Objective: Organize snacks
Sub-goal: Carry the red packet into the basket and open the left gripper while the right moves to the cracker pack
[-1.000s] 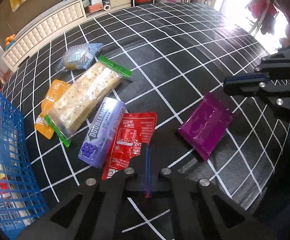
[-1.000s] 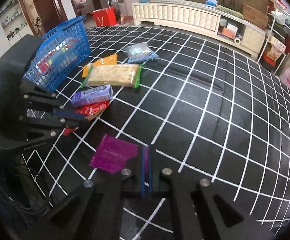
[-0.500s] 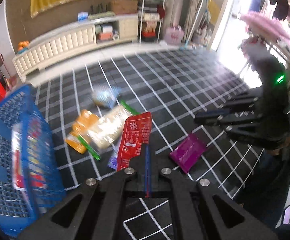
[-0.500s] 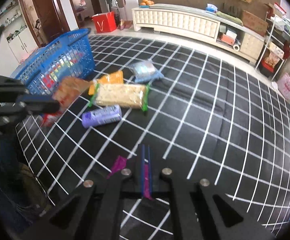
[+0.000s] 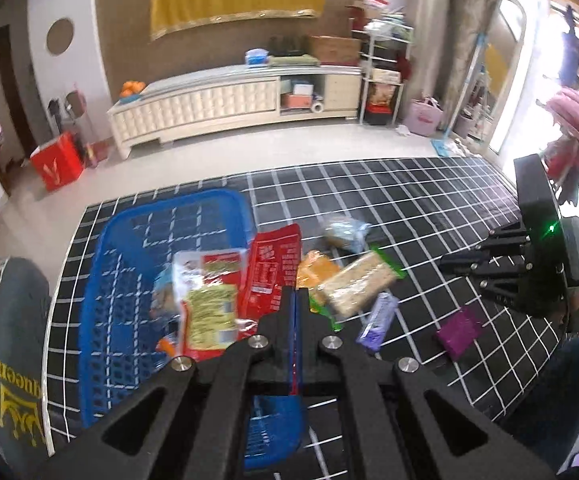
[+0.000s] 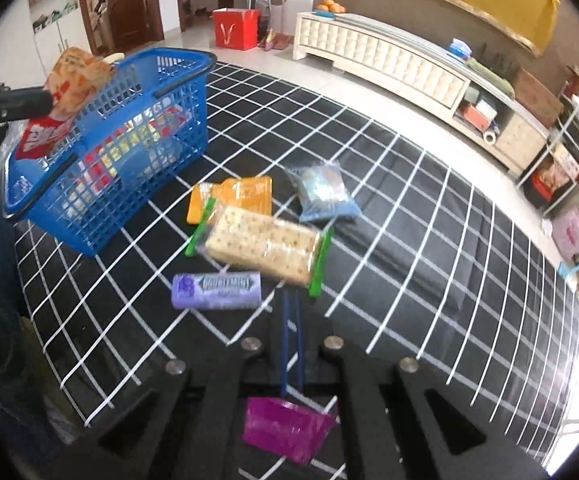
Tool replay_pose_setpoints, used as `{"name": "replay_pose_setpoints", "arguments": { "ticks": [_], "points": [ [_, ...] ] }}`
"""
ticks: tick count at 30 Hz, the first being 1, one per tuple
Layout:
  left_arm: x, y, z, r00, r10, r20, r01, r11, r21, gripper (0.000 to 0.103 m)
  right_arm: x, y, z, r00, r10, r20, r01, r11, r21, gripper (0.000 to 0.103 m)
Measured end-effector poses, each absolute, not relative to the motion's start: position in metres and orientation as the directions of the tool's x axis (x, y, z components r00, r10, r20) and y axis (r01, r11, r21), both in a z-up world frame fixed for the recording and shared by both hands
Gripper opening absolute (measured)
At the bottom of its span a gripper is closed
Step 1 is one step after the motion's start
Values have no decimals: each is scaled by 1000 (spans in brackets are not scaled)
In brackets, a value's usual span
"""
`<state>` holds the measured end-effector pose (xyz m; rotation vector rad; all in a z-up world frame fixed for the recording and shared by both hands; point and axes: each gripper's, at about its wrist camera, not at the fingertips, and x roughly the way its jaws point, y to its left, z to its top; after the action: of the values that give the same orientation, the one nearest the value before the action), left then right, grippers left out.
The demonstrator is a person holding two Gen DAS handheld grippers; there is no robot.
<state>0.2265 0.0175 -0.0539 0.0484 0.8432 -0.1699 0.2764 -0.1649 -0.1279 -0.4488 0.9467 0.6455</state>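
In the left wrist view the left gripper (image 5: 294,300) sits low centre, its fingers clamped on the red packet (image 5: 274,268), which hangs over the right edge of the blue basket (image 5: 129,236); at least one packet already lies in the basket, so sorting is underway. To the right on the gridded mat (image 5: 429,196) wait the purple gum pack (image 5: 378,320), cracker sleeve (image 5: 359,282), orange pouch (image 5: 316,270) and, farthest, a clear blue bag (image 5: 345,232). The right gripper (image 6: 291,344), lower centre of its own view, has fingers nearly together; whether they pinch anything I cannot tell; the magenta packet (image 6: 285,434) shows beneath it. Only the right view shows the basket's side and handle; only the left shows its interior.
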Motion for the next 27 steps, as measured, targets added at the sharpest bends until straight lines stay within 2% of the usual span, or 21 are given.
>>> {"name": "replay_pose_setpoints", "arguments": {
  "ticks": [2, 3, 5, 7, 12, 15, 18, 19, 20, 21, 22, 23, 27],
  "points": [
    [228, 29, -57, 648, -110, -754, 144, 989, -20, 0, 282, -154, -131, 426, 290, -857, -694, 712, -104, 29],
    [230, 37, -59, 645, -104, -758, 132, 991, -23, 0, 285, -148, -133, 426, 279, -861, -707, 696, -123, 51],
    [235, 45, -63, 642, -90, -761, 122, 992, -15, 0, 285, -136, -136, 449, 264, -853, -728, 662, -178, 68],
    [238, 51, -69, 637, -52, -769, 105, 994, 19, 0, 284, -124, -140, 457, 256, -852, -754, 619, -219, 71],
    [247, 67, -83, 611, -7, -792, 46, 999, 27, 0, 293, -99, -157, 438, 212, -873, -803, 529, -275, 86],
    [250, 67, -93, 586, 50, -809, 34, 996, 86, 0, 298, -84, -172, 456, 139, -879, -818, 454, -353, 88],
    [256, 69, -101, 543, 43, -839, 26, 997, 67, 3, 302, -74, -183, 401, 115, -909, -865, 374, -334, 89],
    [258, 70, -103, 535, 33, -844, 26, 998, 56, 11, 304, -72, -186, 384, 110, -917, -878, 350, -326, 89],
    [260, 72, -106, 528, 12, -849, 26, 999, 30, 28, 305, -70, -189, 372, 108, -922, -889, 328, -321, 89],
    [261, 74, -106, 528, 2, -850, 24, 1000, 17, 36, 307, -67, -191, 368, 106, -924, -894, 312, -321, 89],
    [262, 74, -107, 530, 2, -848, 19, 1000, 14, 52, 309, -65, -193, 365, 107, -925, -898, 303, -320, 89],
    [263, 74, -107, 534, 6, -846, 17, 1000, 18, 61, 311, -62, -196, 359, 107, -927, -902, 296, -315, 90],
    [265, 71, -107, 558, 14, -830, 34, 999, 40, 63, 319, -51, -210, 278, 93, -956, -937, 244, -249, 90]
  ]
}}
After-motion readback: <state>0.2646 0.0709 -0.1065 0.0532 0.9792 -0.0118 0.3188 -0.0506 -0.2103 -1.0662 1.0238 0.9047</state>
